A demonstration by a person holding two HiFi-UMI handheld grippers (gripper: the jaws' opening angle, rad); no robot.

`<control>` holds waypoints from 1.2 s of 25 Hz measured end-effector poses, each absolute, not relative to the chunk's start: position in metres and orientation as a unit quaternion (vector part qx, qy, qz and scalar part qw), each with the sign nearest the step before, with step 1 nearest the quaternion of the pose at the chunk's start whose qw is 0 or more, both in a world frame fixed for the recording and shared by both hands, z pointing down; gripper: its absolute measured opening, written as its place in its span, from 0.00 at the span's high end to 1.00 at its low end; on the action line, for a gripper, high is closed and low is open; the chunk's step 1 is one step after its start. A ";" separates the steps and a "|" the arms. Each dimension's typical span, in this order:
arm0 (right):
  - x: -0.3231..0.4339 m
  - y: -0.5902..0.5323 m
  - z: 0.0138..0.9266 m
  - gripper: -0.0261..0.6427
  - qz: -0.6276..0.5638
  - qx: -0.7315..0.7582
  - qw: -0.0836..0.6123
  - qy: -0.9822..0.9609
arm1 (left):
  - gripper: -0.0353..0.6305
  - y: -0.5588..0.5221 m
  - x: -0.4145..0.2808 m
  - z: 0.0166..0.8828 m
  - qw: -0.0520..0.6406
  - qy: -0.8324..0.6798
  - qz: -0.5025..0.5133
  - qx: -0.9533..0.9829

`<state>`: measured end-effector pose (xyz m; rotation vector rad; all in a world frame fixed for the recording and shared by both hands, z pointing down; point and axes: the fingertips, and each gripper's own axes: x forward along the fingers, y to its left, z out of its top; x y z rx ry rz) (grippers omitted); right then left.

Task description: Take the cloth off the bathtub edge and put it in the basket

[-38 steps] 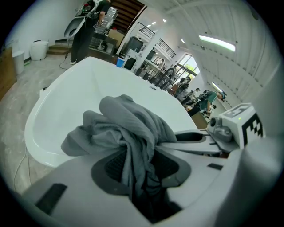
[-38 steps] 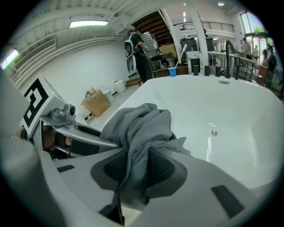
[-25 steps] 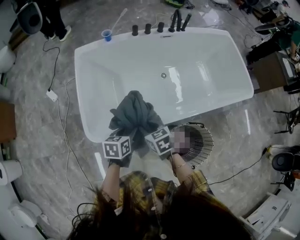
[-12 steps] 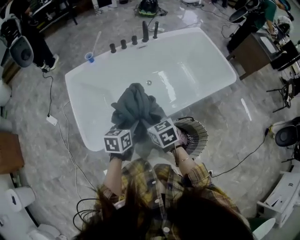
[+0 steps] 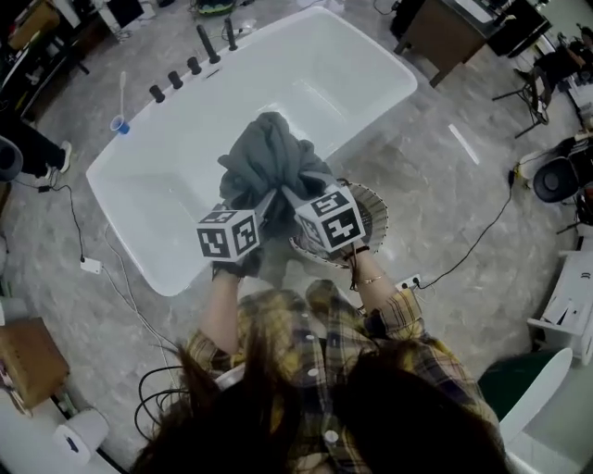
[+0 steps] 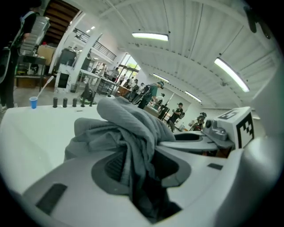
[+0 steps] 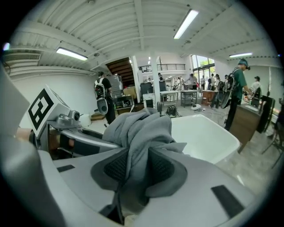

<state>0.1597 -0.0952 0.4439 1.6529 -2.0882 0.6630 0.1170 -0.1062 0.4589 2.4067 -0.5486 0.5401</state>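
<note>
A dark grey cloth (image 5: 269, 162) hangs bunched in the air over the near rim of the white bathtub (image 5: 157, 199). My left gripper (image 5: 257, 205) is shut on its left side and my right gripper (image 5: 293, 198) on its right side, the two close together. In the left gripper view the cloth (image 6: 128, 126) is pinched between the left gripper (image 6: 137, 164) pads. In the right gripper view the cloth (image 7: 142, 131) runs down between the right gripper (image 7: 135, 170) pads. The round wire basket (image 5: 373, 211) stands on the floor beside the tub, partly hidden under my right gripper.
Black taps (image 5: 176, 79) and a blue cup (image 5: 120, 123) sit on the tub's far rim. Cables and a power strip (image 5: 91, 266) lie on the marble floor at the left. A brown desk (image 5: 454, 28) and a chair (image 5: 556, 180) stand at the right.
Both grippers have risen with the cloth bunched between them and come closer to the head camera. The head view has swung, so the tub now lies slanted and the basket sits nearer the middle.
</note>
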 end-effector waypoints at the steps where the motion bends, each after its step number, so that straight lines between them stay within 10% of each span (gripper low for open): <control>1: 0.172 -0.089 0.442 0.78 0.238 0.602 0.195 -0.737 | 0.71 -0.101 0.130 0.458 0.301 -0.192 0.206 0.911; 30: 0.367 0.086 0.556 0.78 0.363 0.735 0.131 -0.558 | 0.71 0.057 0.332 0.568 0.289 0.023 0.336 0.896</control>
